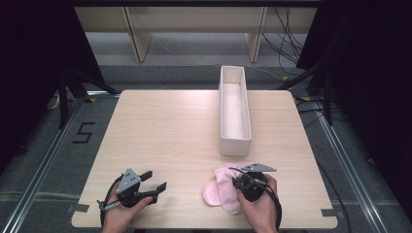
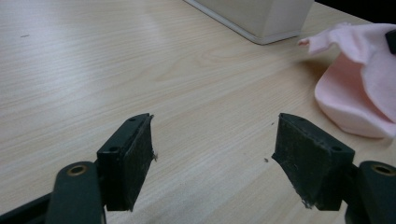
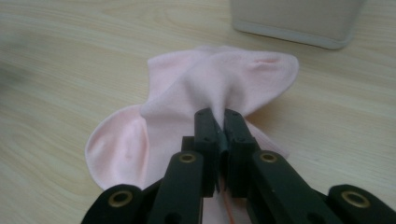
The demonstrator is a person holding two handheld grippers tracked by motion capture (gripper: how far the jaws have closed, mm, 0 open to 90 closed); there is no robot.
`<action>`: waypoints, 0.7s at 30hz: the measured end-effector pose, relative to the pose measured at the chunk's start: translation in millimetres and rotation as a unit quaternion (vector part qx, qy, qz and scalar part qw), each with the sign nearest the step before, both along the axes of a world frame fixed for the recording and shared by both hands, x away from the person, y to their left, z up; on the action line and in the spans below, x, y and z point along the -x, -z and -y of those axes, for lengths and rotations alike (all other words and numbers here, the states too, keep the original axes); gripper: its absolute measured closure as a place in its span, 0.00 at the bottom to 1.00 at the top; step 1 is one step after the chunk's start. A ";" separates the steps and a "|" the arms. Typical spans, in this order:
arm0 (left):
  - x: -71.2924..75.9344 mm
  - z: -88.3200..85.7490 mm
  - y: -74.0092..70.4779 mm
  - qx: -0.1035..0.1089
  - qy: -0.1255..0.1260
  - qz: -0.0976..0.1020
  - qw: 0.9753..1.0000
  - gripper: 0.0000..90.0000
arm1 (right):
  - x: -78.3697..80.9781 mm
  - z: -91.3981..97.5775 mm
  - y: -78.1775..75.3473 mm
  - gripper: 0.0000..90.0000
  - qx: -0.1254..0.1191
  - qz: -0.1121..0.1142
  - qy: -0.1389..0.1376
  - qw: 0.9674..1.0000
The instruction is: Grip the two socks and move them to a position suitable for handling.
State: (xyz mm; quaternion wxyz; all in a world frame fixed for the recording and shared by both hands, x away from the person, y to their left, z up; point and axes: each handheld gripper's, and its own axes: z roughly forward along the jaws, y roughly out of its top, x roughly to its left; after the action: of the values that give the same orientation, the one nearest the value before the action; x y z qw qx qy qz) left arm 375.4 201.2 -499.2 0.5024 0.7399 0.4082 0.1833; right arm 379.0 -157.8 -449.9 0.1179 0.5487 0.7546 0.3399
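A pale pink sock [image 1: 221, 189] [image 3: 187, 93] lies bunched near the table's front edge, right of centre. My right gripper [image 1: 239, 182] [image 3: 218, 116] is shut on a fold of it, and the fabric rises into a ridge between the pads. Part of the sock [image 2: 359, 88] hangs lifted at the right of the left gripper view. My left gripper [image 1: 156, 180] [image 2: 212, 140] rests at the front left of the table, open, with bare wood between its jaws.
A long white box [image 1: 234, 109] [image 3: 299, 21] [image 2: 254, 16] stands lengthwise beyond the sock, its near end close to my right gripper. The light wooden table [image 1: 160, 126] stretches bare to the left. Dark curtains and floor rails flank the table.
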 end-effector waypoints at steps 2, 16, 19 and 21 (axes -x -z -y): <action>1.8 3.4 -1.6 -0.002 0.008 -0.001 1.000 0.32 | 0.1 -12.7 2.5 0.96 -0.002 -0.003 0.003 1.000; 7.6 22.0 -2.4 -0.024 0.080 -0.019 0.996 0.43 | -10.3 -53.4 24.2 0.86 -0.001 -0.053 -0.021 0.998; 10.7 30.6 -4.9 -0.039 0.115 -0.026 0.992 0.51 | -12.0 -47.0 15.2 0.76 -0.018 -0.044 -0.032 0.998; 14.2 37.5 -6.3 -0.049 0.130 -0.028 0.990 0.58 | -13.4 -37.6 3.8 0.75 -0.031 -0.022 -0.047 0.998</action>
State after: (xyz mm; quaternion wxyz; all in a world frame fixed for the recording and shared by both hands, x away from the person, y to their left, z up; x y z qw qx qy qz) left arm 361.2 163.7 -492.9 0.4736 0.8151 0.3131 0.1155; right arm 392.5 -120.2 -453.7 0.0677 0.5236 0.7709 0.3562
